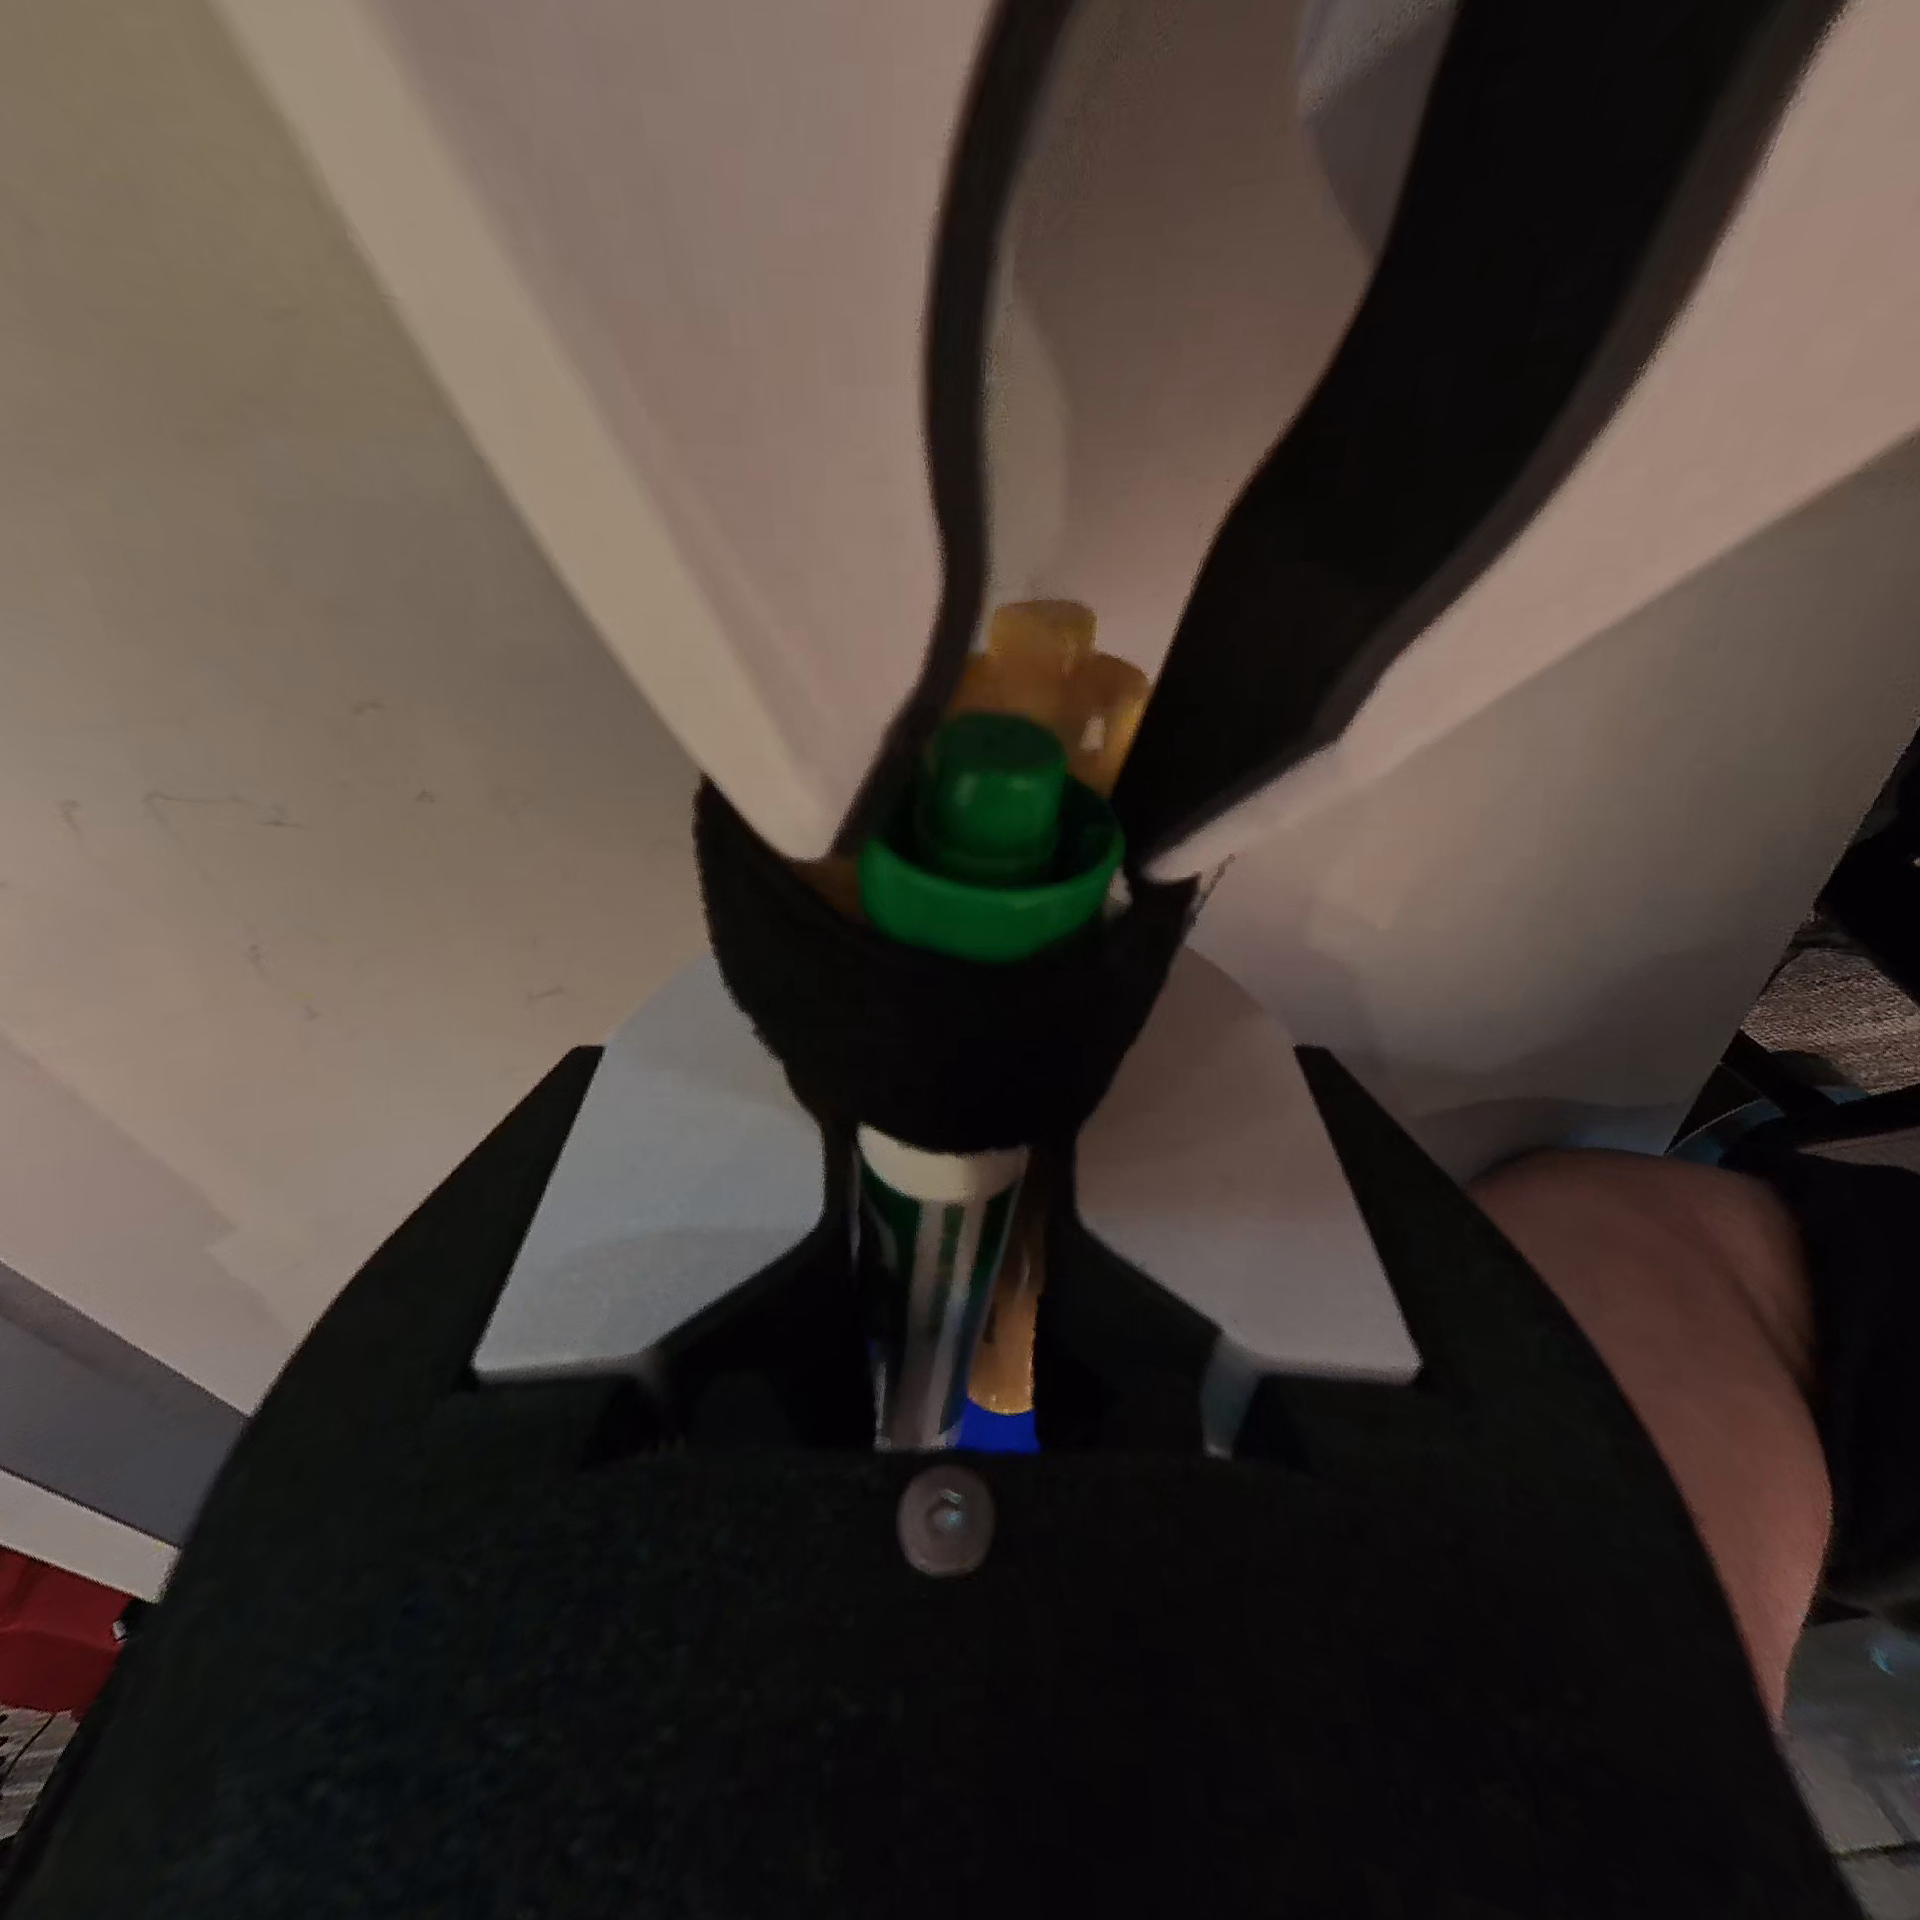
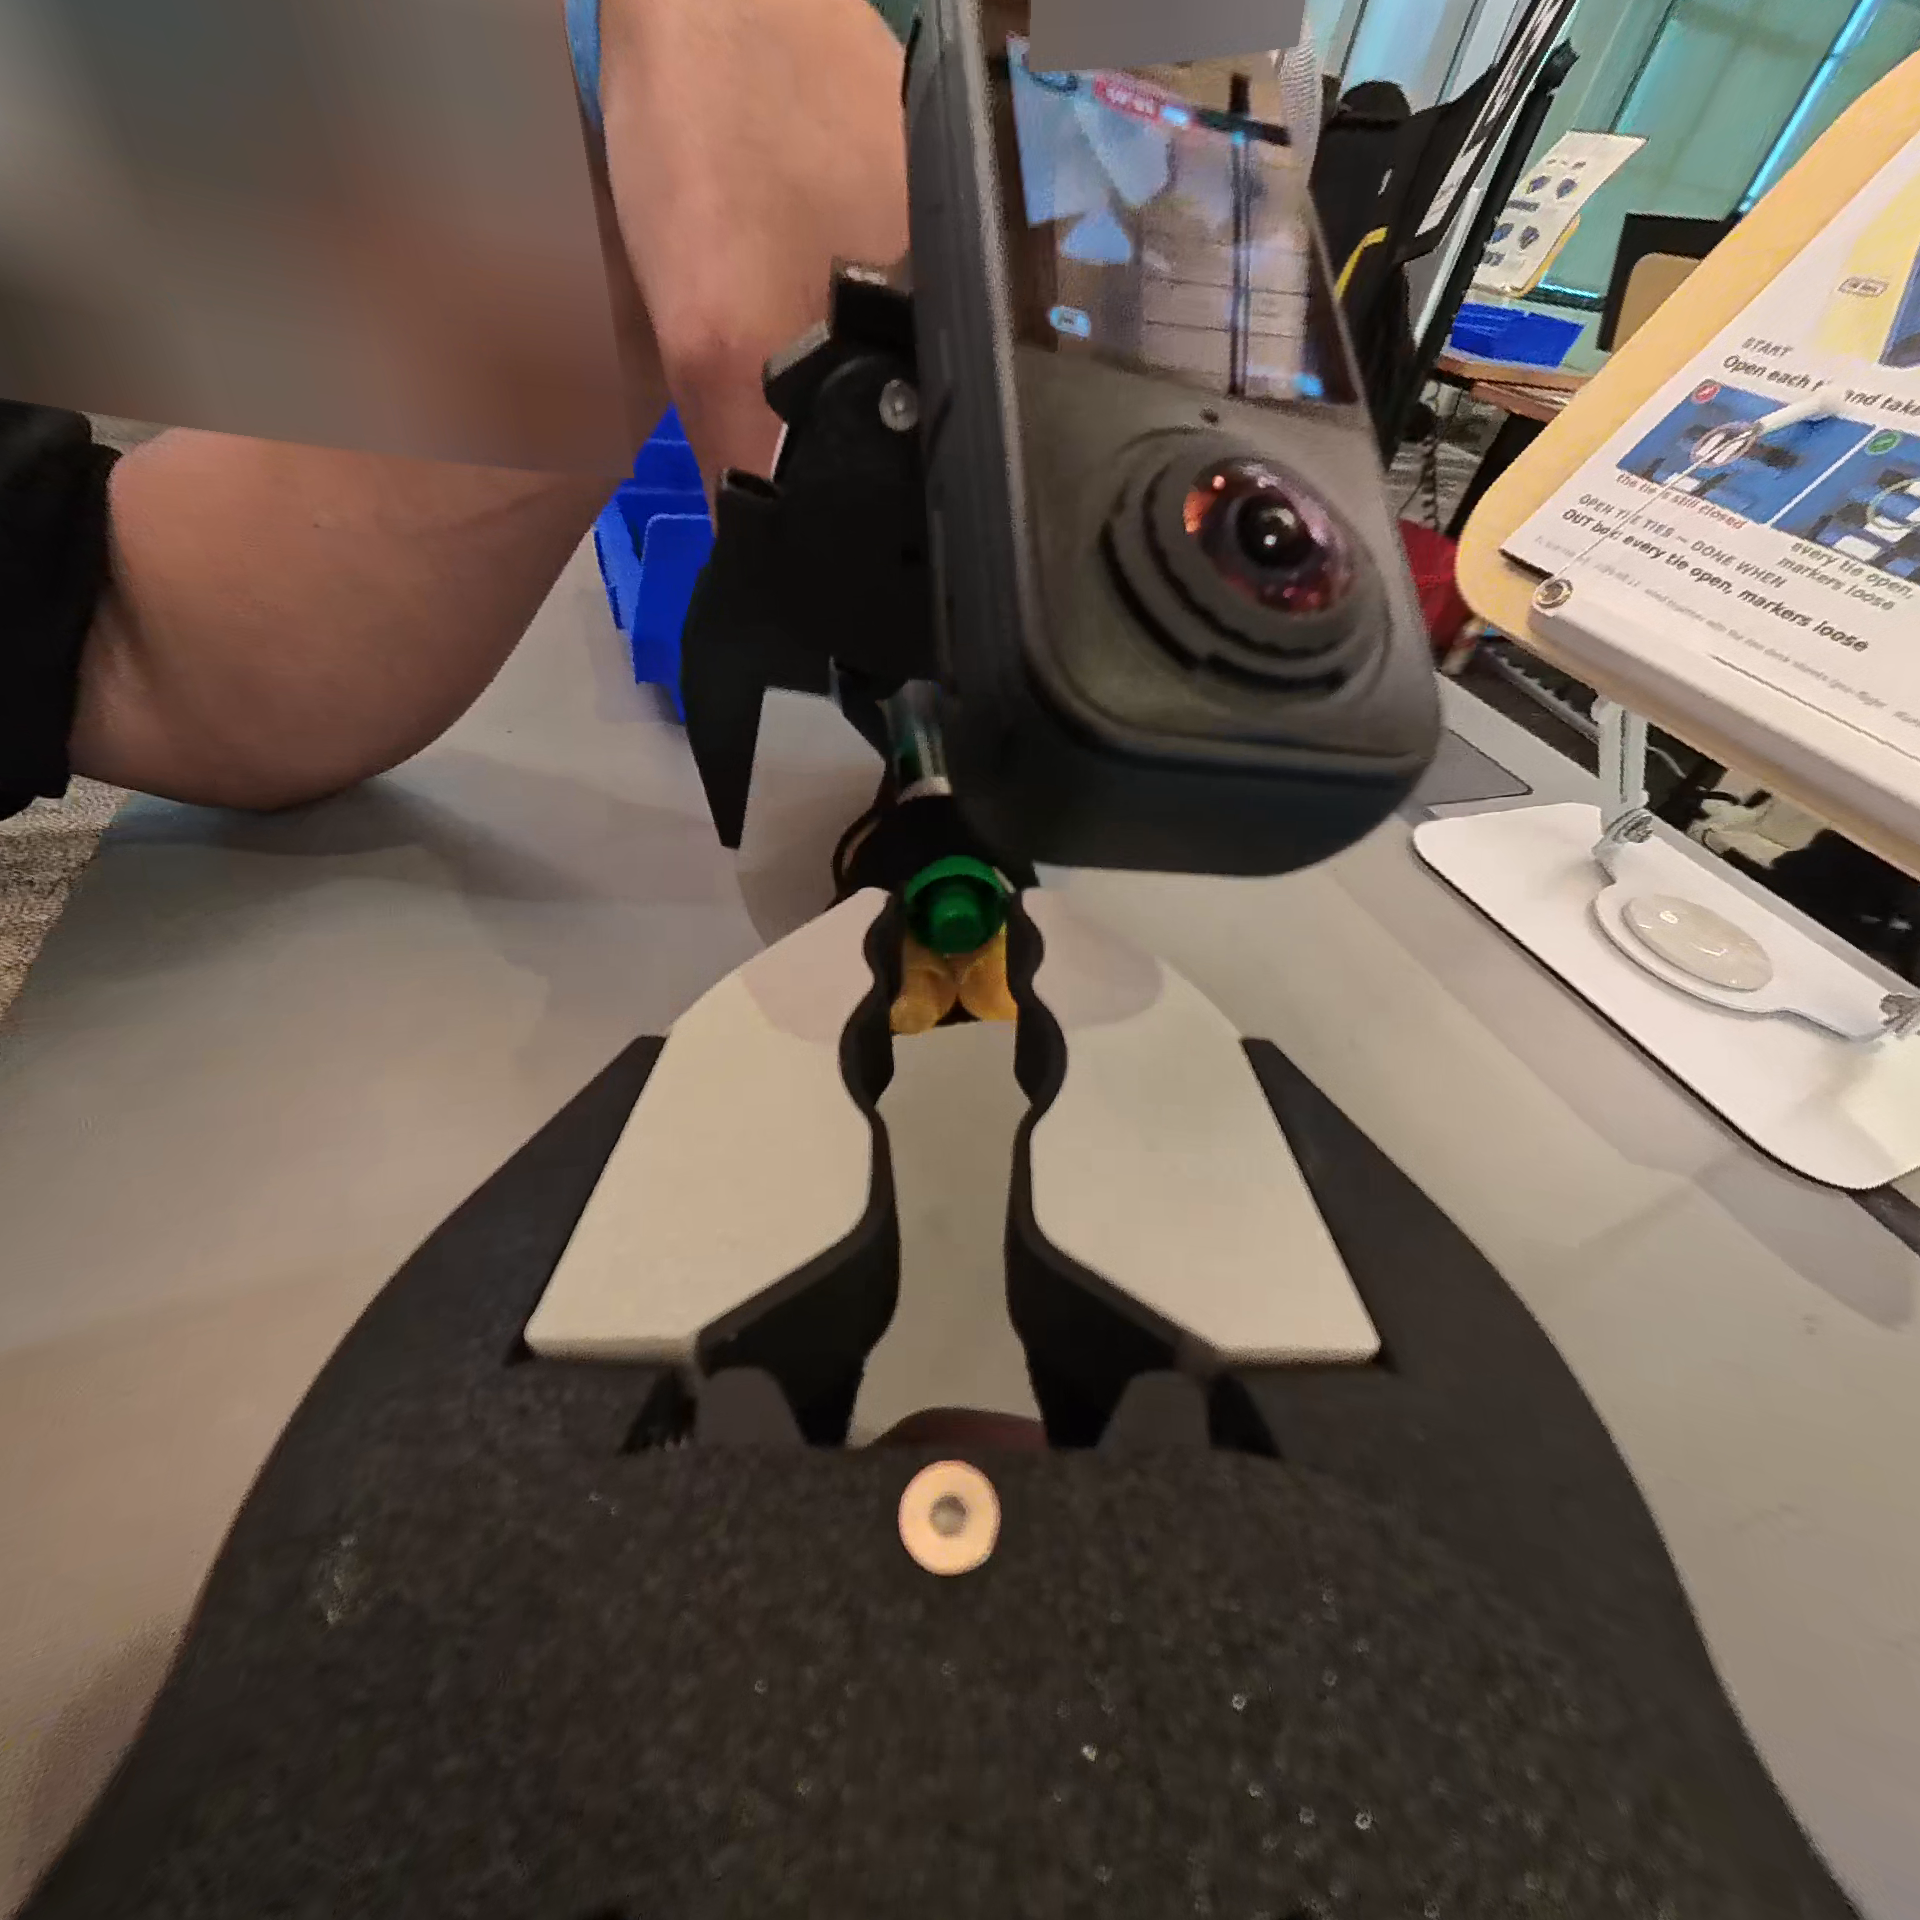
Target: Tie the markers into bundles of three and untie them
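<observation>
My left gripper (image 1: 940,1132) is shut on a bundle of markers: a green marker (image 1: 982,831) on top, orange-yellow markers (image 1: 1081,675) behind it and a bit of blue lower down. A black strap (image 1: 935,997) wraps the bundle just past my left fingertips. My right gripper (image 2: 951,966) faces it, and its black-padded tips close on the bundle's ends, the green cap (image 2: 945,904) and the yellow ends (image 2: 920,997). In the left wrist view the right gripper (image 1: 1023,769) comes in from above. The left gripper (image 2: 914,821) and its camera fill the top of the right wrist view.
A grey table (image 2: 312,1039) lies below. A blue bin (image 2: 655,551) stands behind the left gripper. An instruction sheet on a tilted board (image 2: 1714,540) with a white base (image 2: 1662,966) stands at the right. A person's arm (image 2: 312,623) rests at the left. My hands' fingertips stand some 9 cm from each other.
</observation>
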`<state>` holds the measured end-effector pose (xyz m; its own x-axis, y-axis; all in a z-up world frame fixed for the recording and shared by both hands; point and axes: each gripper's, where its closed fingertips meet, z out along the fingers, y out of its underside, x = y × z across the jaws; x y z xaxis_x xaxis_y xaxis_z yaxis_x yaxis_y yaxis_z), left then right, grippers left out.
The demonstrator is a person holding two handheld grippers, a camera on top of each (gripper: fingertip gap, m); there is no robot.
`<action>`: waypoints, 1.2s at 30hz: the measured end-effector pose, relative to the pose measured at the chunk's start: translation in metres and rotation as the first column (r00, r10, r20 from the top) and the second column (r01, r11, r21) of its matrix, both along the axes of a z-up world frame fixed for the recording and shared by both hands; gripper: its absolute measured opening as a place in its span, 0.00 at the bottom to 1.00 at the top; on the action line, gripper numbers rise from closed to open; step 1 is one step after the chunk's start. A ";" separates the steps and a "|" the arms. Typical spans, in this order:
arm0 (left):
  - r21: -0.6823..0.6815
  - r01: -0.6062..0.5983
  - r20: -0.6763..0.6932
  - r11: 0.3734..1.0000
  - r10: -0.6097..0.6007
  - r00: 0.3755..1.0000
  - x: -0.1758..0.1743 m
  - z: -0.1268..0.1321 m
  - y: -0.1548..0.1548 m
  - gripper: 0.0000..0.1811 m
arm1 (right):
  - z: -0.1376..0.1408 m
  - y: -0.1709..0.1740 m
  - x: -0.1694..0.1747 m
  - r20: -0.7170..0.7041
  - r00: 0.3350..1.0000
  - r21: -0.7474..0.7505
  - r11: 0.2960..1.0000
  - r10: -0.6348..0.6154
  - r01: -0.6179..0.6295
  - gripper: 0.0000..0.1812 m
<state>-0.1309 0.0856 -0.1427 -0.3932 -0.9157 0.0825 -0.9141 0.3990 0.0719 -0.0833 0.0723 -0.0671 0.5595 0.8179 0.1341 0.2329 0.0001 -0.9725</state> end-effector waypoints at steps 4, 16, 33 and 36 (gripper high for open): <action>-0.001 -0.007 -0.002 1.000 0.007 1.000 -0.002 0.000 0.001 0.22 | 0.001 -0.001 0.001 -0.034 0.999 -0.014 1.000 0.017 -0.018 0.17; 0.001 -0.011 0.005 1.000 0.011 1.000 0.000 0.001 0.002 0.23 | -0.024 0.002 -0.002 -0.090 0.995 -0.143 0.988 0.053 -0.065 0.34; 0.001 0.003 -0.004 1.000 -0.003 1.000 0.001 0.000 -0.002 0.23 | -0.025 0.009 -0.015 -0.220 0.975 -0.200 0.978 0.016 -0.061 0.29; -0.005 0.012 0.009 1.000 -0.012 1.000 0.003 0.002 -0.004 0.22 | -0.026 0.009 -0.019 -0.247 0.969 -0.220 0.973 0.019 -0.075 0.30</action>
<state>-0.1279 0.0814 -0.1412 -0.4047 -0.9106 0.0835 -0.9100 0.4101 0.0619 -0.1024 0.0812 -0.0931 0.5125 0.8371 -0.1915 -0.0039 -0.2208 -0.9753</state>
